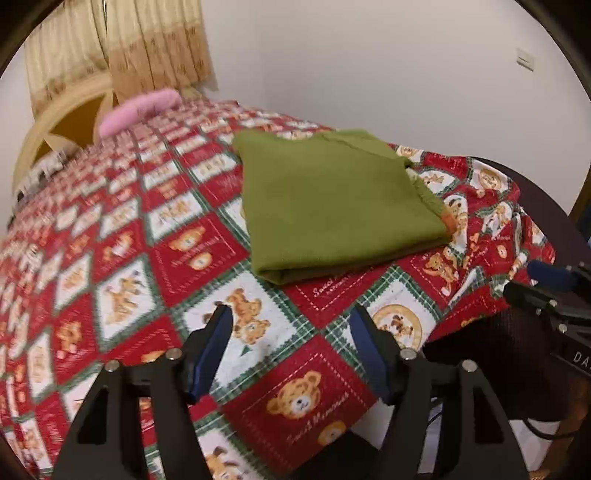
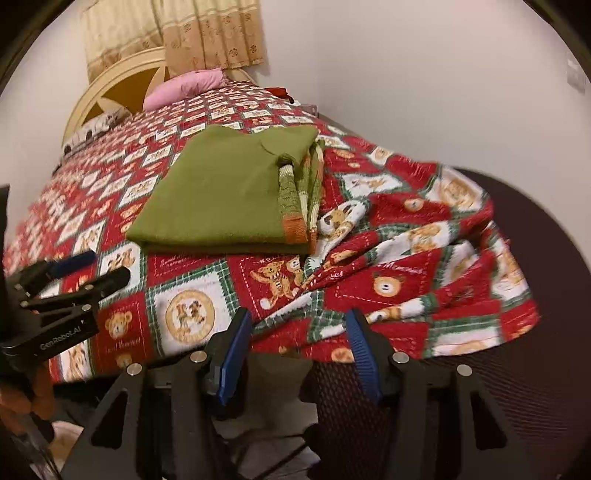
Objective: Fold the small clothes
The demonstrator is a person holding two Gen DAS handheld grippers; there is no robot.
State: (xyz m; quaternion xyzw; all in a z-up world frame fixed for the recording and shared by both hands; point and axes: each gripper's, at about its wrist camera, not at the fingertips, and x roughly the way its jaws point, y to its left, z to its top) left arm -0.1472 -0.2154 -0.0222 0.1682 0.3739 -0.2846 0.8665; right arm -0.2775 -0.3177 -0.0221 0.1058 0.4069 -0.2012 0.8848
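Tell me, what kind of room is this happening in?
Most likely a bedroom: a bed with a teddy-bear quilt, a pink pillow against a cream headboard, and curtains behind. A folded green garment lies on the quilt.

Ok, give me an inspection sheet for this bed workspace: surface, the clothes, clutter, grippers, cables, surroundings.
Surface: bed with a red teddy-bear quilt, rumpled at the near right corner.
Job's things: green garment folded into a flat rectangle, striped trim showing at its right edge.
Clutter: pink pillow by the headboard.
Grippers: left gripper open, nothing between its fingers; right gripper open, nothing between its fingers; both short of the garment.
Cables: dark cable below the bed edge.
Surroundings: curtain, white wall, wall switch.
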